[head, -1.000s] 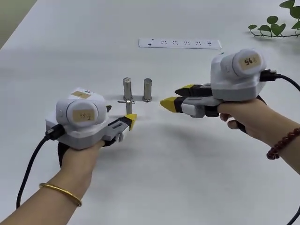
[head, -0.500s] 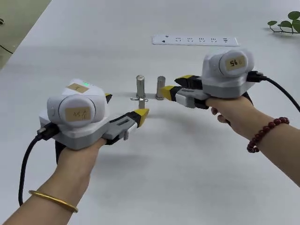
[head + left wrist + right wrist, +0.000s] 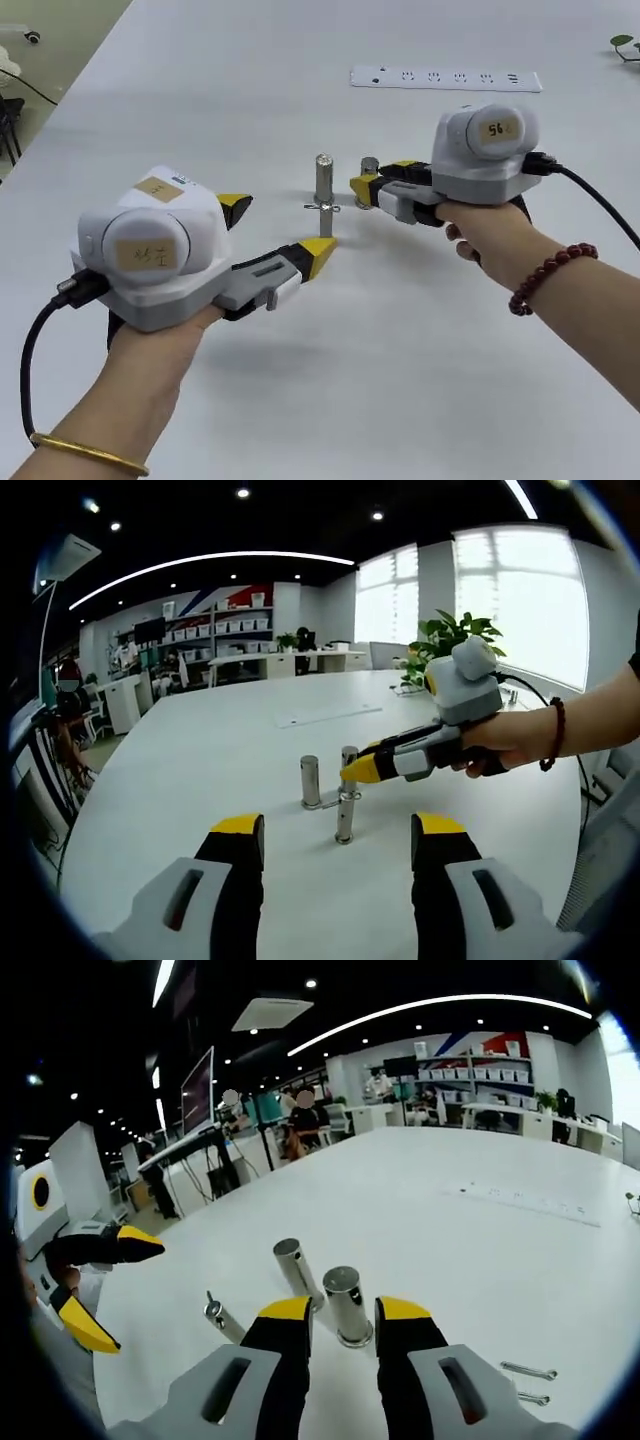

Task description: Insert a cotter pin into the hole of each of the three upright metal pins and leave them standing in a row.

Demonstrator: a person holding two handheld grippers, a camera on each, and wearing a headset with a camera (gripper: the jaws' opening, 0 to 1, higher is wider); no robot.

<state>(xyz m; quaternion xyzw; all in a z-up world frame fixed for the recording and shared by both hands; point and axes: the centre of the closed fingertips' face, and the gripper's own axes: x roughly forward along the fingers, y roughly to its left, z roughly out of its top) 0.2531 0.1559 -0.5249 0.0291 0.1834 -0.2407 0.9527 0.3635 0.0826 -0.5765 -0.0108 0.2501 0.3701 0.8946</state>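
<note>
Three upright metal pins stand close together on the white table. The front pin (image 3: 326, 218) (image 3: 345, 816) has a cotter pin through it. Behind it stands a bare pin (image 3: 324, 172) (image 3: 296, 1268). The third pin (image 3: 370, 166) (image 3: 345, 1306) is partly hidden by my right gripper (image 3: 382, 177) (image 3: 345, 1310). That gripper is open, its yellow tips on either side of this pin, which they do not visibly touch. My left gripper (image 3: 277, 228) (image 3: 340, 826) is open wide just short of the front pin and holds nothing.
A white power strip (image 3: 445, 77) lies at the far side of the table. Two loose cotter pins (image 3: 527, 1371) lie on the table to the right of the pins. A green plant (image 3: 445, 640) stands at the table's far right.
My right gripper has moved left up to the third pin, and its tips now flank it. The left gripper stays open near the front pin. The head camera has shifted.
</note>
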